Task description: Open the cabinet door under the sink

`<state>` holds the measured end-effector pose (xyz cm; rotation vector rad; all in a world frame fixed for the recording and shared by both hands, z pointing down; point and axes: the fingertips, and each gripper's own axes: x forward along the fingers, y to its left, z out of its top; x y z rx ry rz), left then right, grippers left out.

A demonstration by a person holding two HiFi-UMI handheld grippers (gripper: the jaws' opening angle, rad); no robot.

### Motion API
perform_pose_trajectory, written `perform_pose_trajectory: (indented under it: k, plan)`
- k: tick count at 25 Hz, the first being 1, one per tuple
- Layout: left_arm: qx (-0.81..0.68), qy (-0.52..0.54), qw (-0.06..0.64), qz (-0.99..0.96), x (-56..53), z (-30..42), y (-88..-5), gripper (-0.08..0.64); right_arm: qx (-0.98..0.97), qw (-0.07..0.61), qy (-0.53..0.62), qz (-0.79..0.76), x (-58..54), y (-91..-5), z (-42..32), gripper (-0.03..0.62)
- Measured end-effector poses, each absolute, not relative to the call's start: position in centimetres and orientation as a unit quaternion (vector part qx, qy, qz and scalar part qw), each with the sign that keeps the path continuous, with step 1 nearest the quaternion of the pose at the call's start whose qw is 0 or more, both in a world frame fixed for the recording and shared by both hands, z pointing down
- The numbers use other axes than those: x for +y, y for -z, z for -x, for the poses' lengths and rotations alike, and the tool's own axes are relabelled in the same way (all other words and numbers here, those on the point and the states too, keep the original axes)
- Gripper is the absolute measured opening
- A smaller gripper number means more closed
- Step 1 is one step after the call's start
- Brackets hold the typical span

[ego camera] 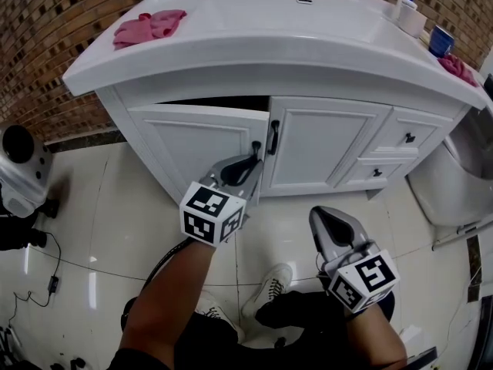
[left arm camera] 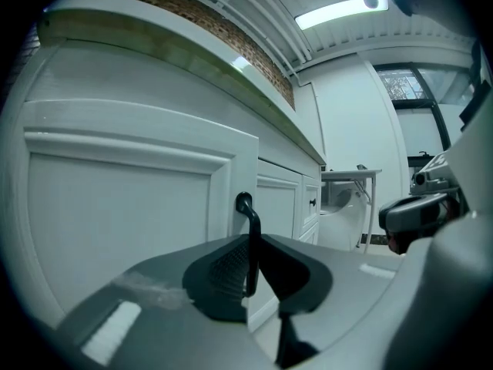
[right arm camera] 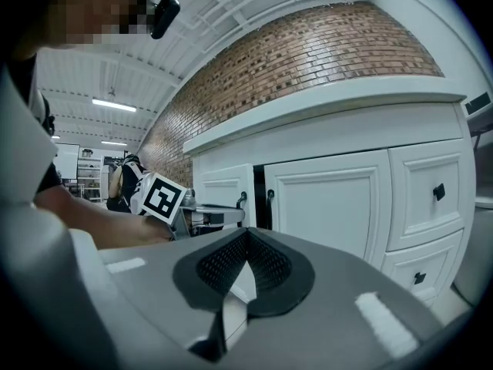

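The white cabinet under the sink (ego camera: 254, 29) has two doors. The left door (ego camera: 200, 141) stands slightly ajar, with a dark gap showing along its top and right edge (right arm camera: 259, 199). My left gripper (ego camera: 253, 154) is shut on this door's black handle (left arm camera: 248, 237), which runs upright between the pads (left arm camera: 223, 268). The right door (ego camera: 323, 141) is closed, and its black handle (ego camera: 273, 137) is free. My right gripper (ego camera: 322, 216) hangs lower and further back from the cabinet. It is shut (right arm camera: 245, 237), with nothing between the jaws.
Two small drawers (ego camera: 404, 139) sit right of the doors, beside a white fixture (ego camera: 451, 183). A pink cloth (ego camera: 146, 25), a soap bottle (ego camera: 407, 10) and a blue cup (ego camera: 441, 40) rest on the counter. A black-and-white device (ego camera: 19, 168) and cables lie on the tiled floor at left.
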<state>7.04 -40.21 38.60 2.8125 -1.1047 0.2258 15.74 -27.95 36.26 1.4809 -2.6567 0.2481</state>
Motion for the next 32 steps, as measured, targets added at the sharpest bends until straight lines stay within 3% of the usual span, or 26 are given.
perform_pose_trajectory:
  k: [32]
  plan:
    - [-0.341, -0.05, 0.045, -0.938, -26.4, 2.3, -38.8, 0.046, -0.864, 0.026, -0.07, -0.497, -16.8, -35.8, -10.7, 0.008]
